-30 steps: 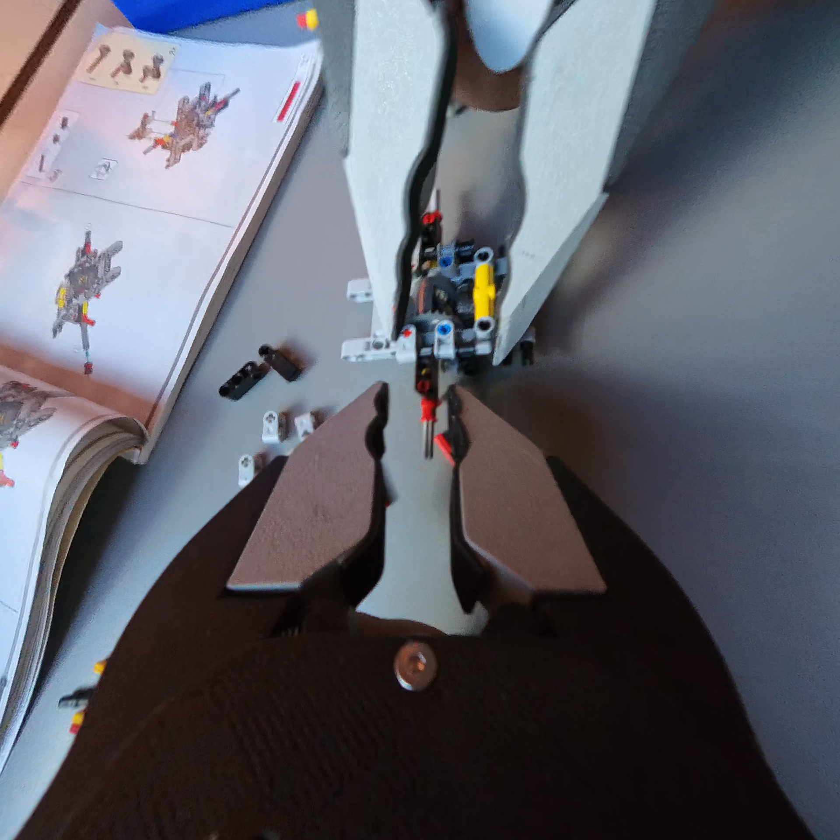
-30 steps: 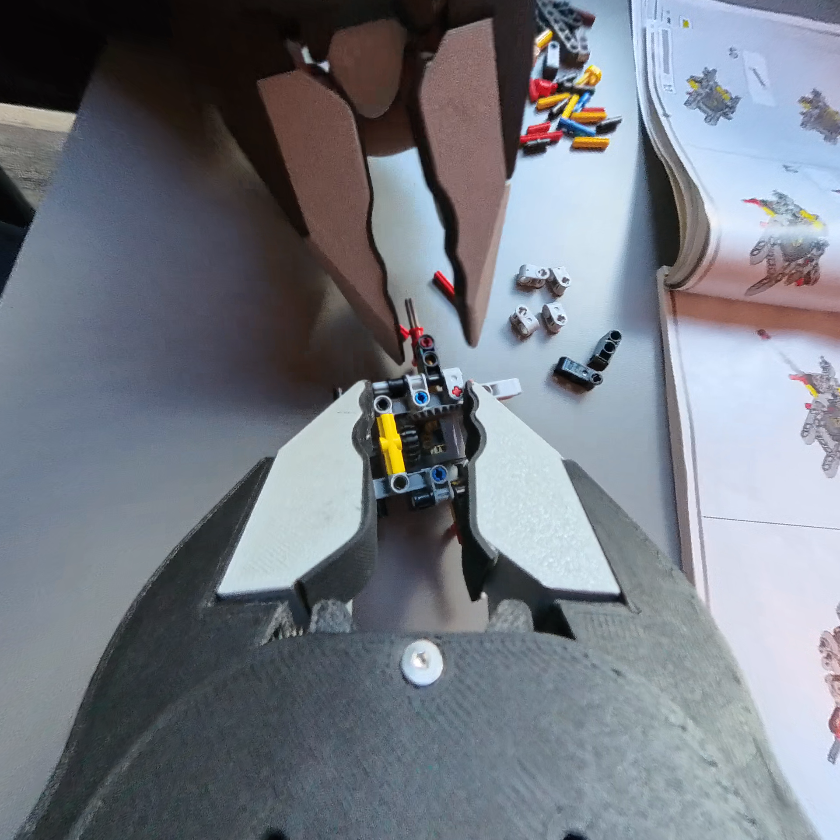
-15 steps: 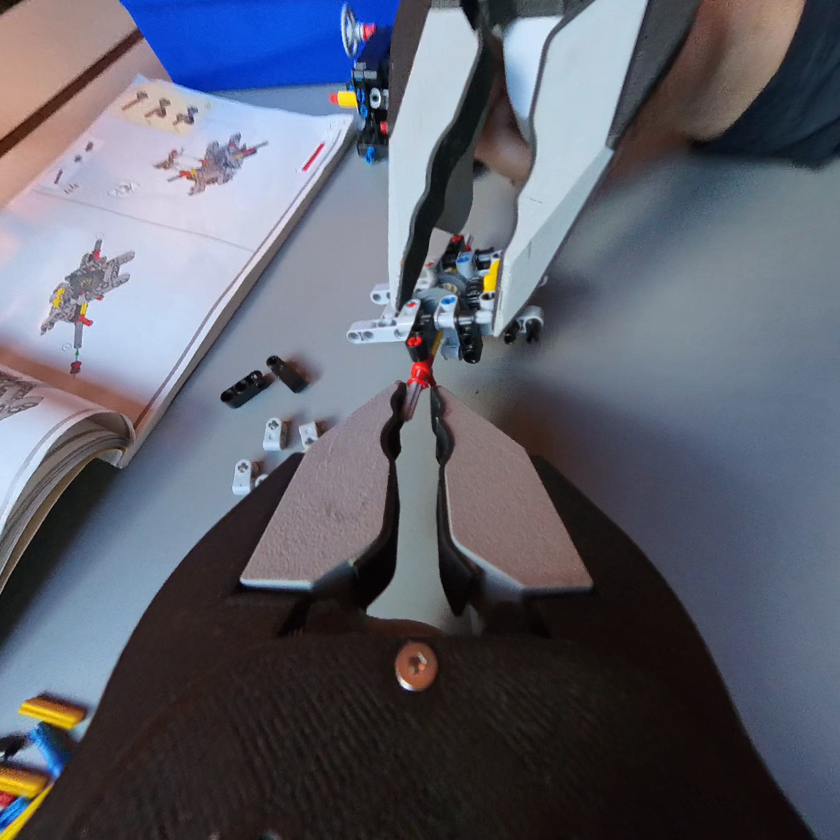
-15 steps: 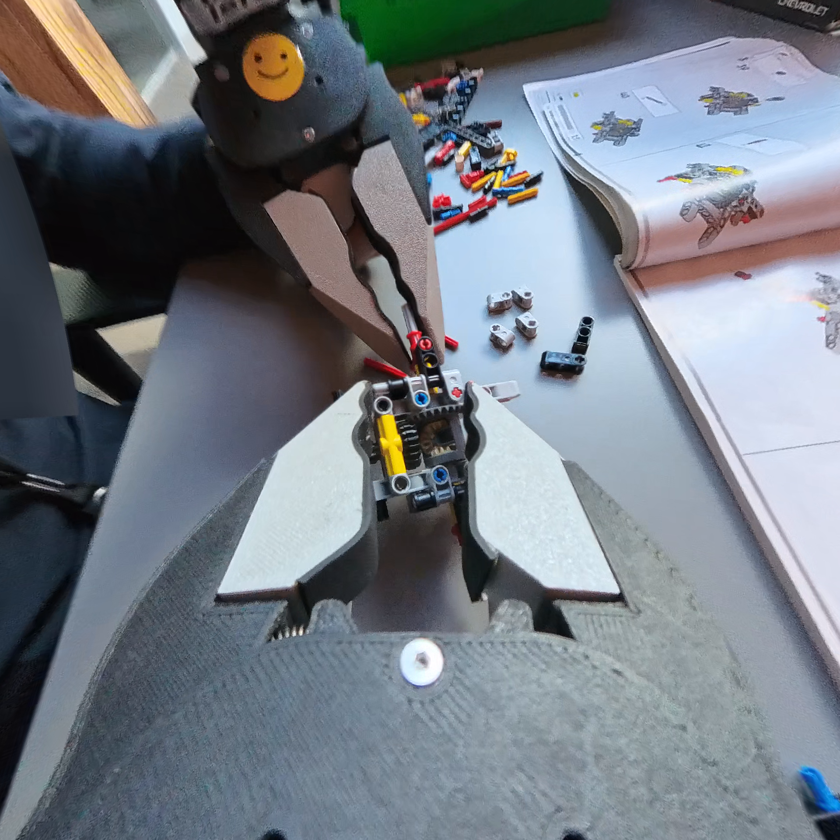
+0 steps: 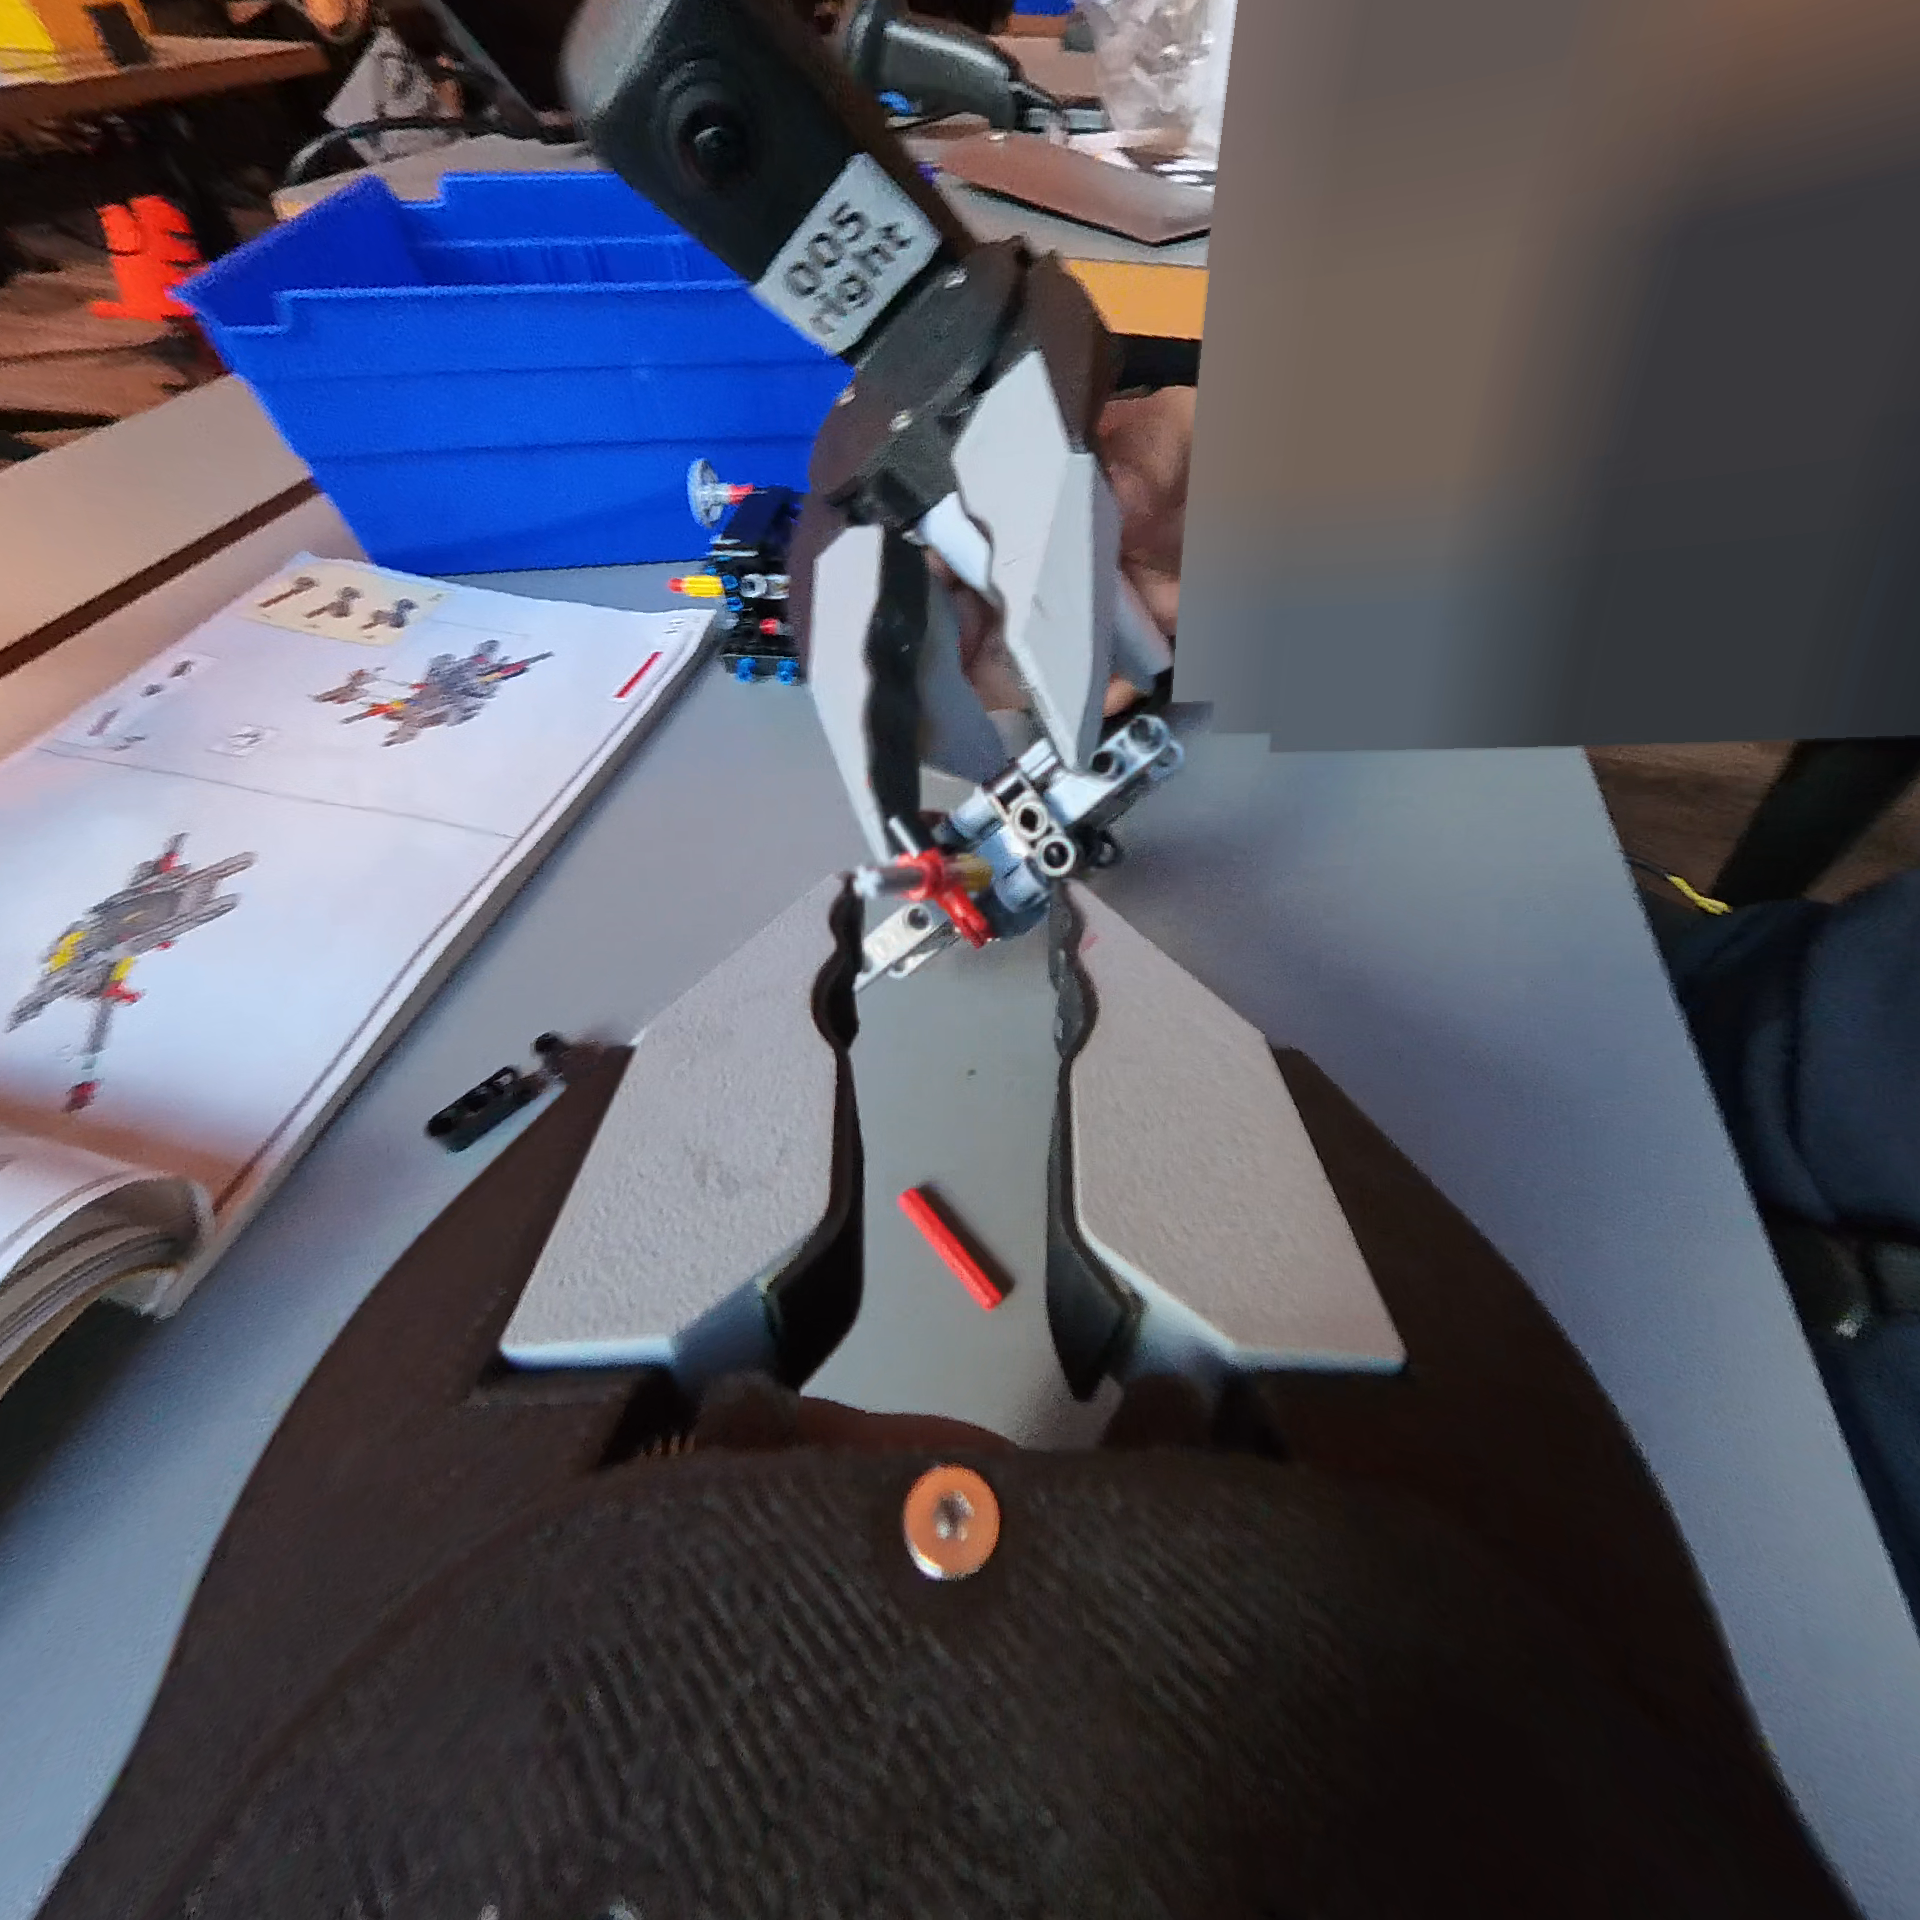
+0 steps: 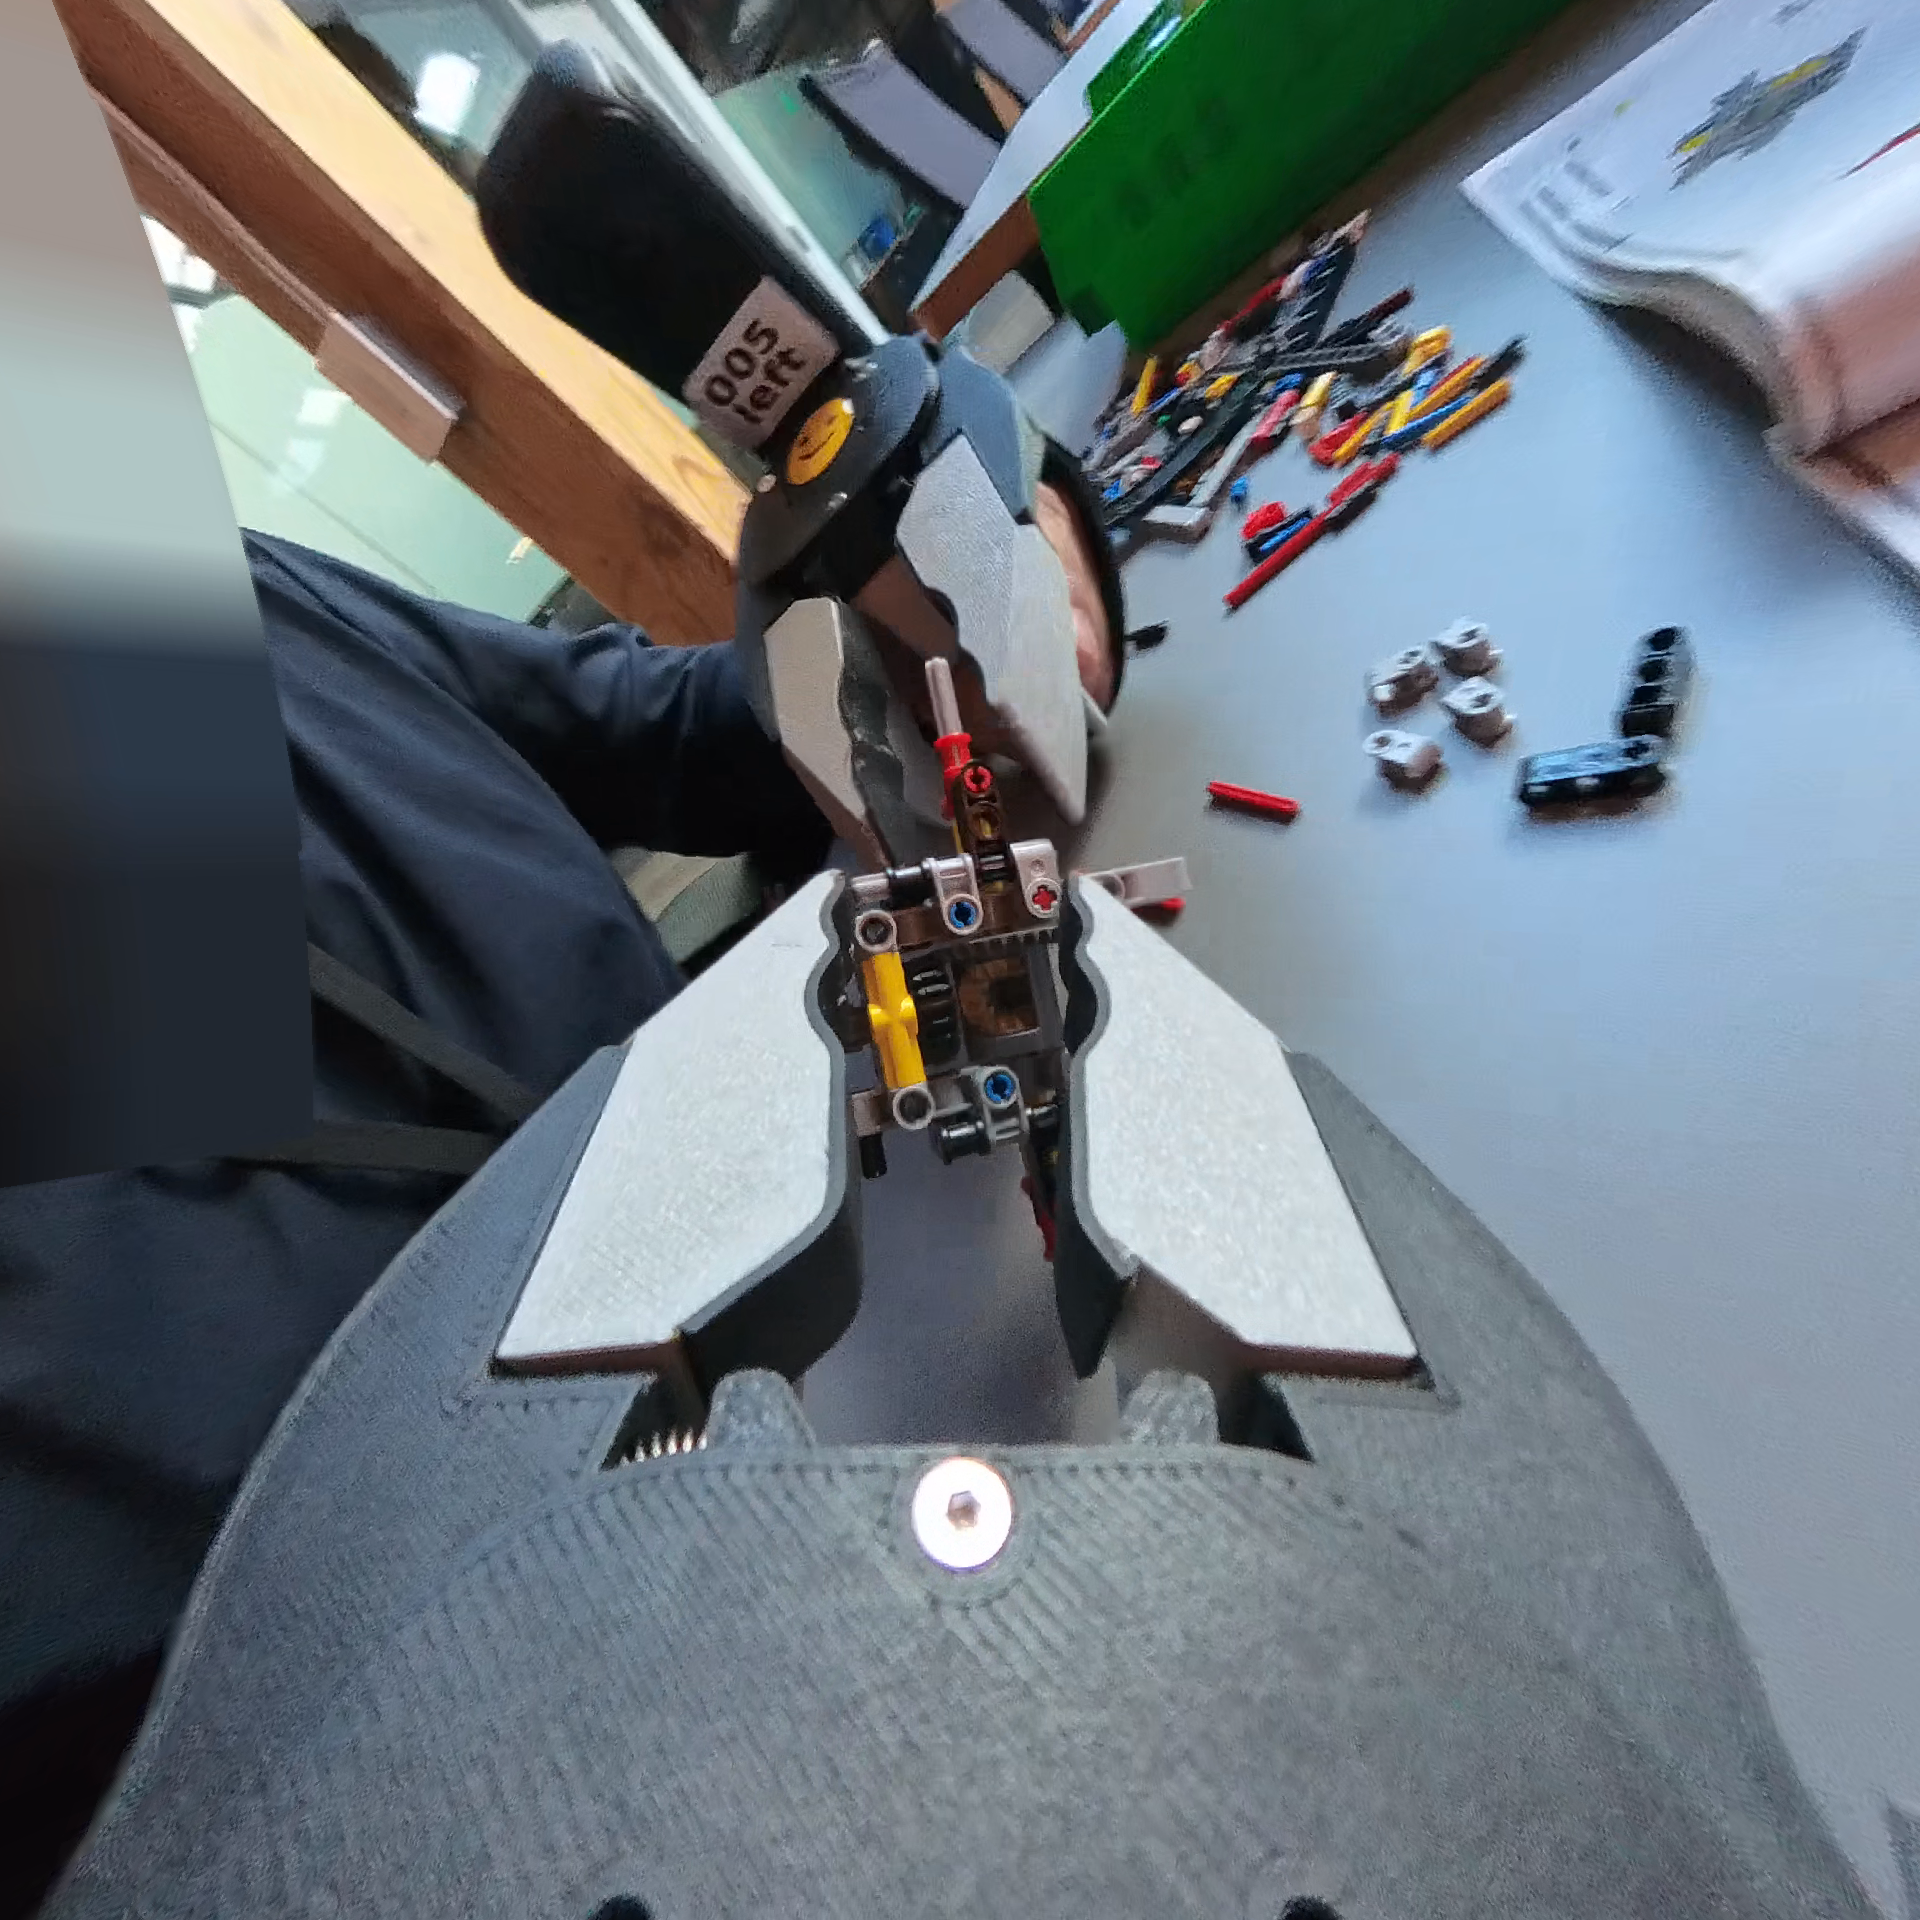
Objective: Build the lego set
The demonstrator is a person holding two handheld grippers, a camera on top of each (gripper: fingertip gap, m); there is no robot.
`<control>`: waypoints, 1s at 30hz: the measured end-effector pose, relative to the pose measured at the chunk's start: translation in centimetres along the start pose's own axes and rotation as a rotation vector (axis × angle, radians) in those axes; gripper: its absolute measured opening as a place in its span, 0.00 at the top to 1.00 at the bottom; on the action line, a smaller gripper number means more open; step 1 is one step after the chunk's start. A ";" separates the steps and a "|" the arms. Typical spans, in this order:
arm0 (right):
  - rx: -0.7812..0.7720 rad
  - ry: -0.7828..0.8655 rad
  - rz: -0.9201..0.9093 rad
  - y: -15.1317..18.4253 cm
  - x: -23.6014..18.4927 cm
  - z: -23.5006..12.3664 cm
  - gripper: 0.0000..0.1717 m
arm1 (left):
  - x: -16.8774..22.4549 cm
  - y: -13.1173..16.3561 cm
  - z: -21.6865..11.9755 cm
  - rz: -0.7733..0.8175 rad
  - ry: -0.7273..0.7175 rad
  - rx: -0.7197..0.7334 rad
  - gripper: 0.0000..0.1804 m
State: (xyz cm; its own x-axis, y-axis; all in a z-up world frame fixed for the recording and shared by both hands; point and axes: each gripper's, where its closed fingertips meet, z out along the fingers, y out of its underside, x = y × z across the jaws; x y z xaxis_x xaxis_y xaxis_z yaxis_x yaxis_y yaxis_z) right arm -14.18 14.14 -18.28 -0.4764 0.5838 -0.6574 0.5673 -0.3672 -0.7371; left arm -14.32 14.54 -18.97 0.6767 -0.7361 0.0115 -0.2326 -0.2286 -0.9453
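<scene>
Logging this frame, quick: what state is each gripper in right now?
Left gripper: open, holding nothing; the grey axle stands between its fingers, untouched.
Right gripper: closed on the brick assembly.

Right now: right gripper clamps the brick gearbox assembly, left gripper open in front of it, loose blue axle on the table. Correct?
Not quite: the loose axle on the table is red, as the left wrist view shows. The rest holds: the right gripper clamps the gearbox assembly, and the left gripper is open.

Soft daylight; motion blur, wide-angle edge distortion.
</scene>
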 end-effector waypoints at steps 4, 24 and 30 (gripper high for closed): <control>0.010 -0.128 0.068 -0.1 -1.7 0.4 0.79 | 1.7 -0.6 0.0 -0.003 0.097 0.035 0.82; 0.036 0.000 -0.081 -0.9 -0.8 -2.2 0.86 | 1.5 1.3 0.0 -0.322 0.236 -0.064 0.85; -0.038 -0.072 -0.171 0.5 -2.6 -0.8 0.85 | 2.2 1.2 0.1 -0.296 0.273 -0.071 0.85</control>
State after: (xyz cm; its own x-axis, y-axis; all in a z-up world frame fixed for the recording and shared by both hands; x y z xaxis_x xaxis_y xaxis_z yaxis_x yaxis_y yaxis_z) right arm -12.15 13.00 -16.76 -0.6143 0.5818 -0.5331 0.4978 -0.2386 -0.8339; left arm -13.04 12.68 -20.10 0.5136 -0.7719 0.3748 -0.1095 -0.4922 -0.8636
